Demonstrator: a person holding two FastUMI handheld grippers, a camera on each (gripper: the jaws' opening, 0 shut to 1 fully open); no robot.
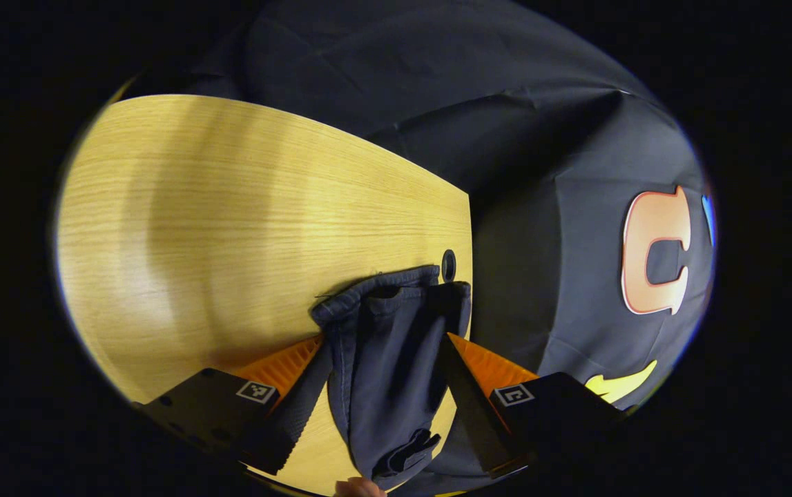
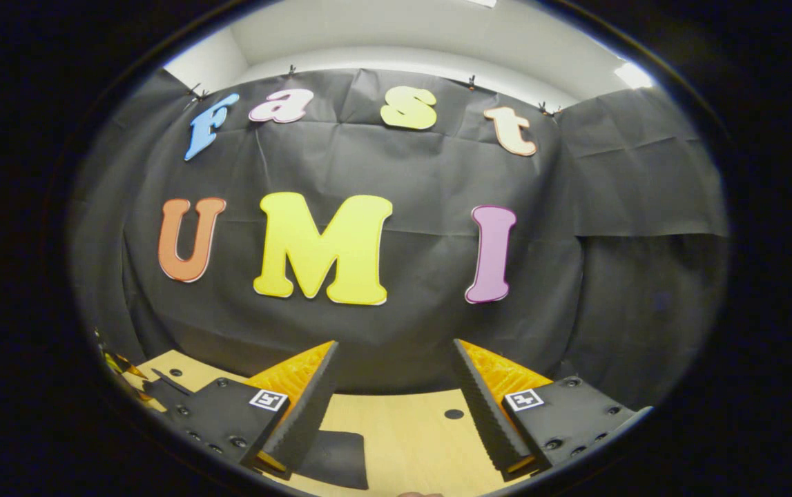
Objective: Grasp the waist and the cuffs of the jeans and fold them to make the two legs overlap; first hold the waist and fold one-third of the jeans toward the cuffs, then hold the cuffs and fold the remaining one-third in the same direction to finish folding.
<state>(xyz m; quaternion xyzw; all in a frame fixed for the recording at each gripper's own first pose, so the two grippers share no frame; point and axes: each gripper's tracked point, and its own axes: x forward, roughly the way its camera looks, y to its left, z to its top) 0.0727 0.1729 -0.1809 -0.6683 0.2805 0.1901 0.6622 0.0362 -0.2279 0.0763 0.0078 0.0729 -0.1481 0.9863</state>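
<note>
The wooden table [image 1: 230,228] carries the dark jeans [image 1: 389,359] at its far right corner, bunched beside a round hole [image 1: 449,265] in the tabletop. In the left gripper view, the left gripper [image 1: 385,355] has its fingers spread, the jeans lying between them without both pads pressing. In the right gripper view, the right gripper [image 2: 394,362] holds its fingers apart above the table's far edge, gripping nothing.
</note>
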